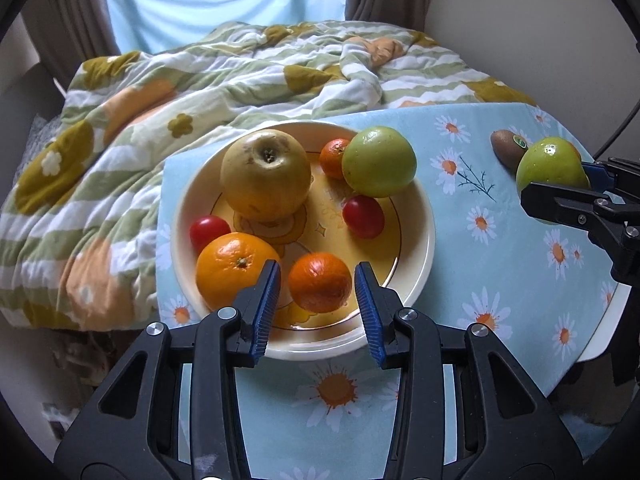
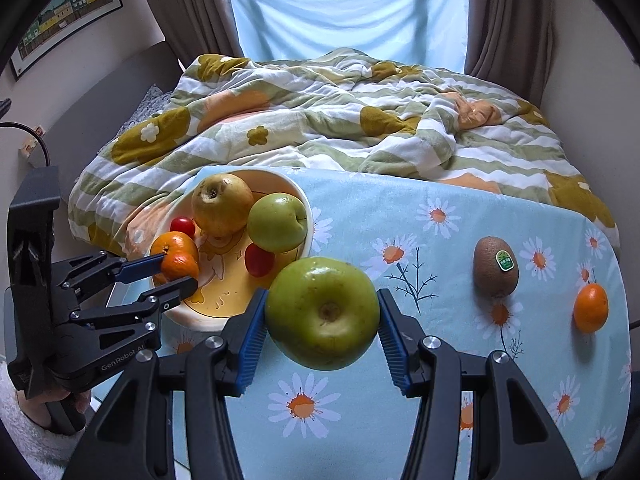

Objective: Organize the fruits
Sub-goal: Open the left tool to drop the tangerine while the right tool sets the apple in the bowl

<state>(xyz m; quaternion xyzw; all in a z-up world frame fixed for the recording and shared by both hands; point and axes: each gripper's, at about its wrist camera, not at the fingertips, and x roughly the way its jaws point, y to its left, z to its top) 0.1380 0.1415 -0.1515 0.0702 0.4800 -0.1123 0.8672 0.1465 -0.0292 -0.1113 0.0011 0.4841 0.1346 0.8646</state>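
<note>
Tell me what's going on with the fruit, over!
Right hand-held gripper shut on green apple, lifted. Left hand-held gripper open around small orange in plate. Kiwi, another orange left on cloth. Nothing blocking.

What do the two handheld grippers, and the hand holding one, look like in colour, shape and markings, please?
Both the left gripper and the right gripper have matte black angular linkage frames with round silver pivot bolts and blue ribbed pads on the fingers. In the right wrist view, the left gripper's body bears pale "GenRobot.AI" lettering, and a fluffy white sleeve covers the wrist of the hand gripping its handle.
</note>
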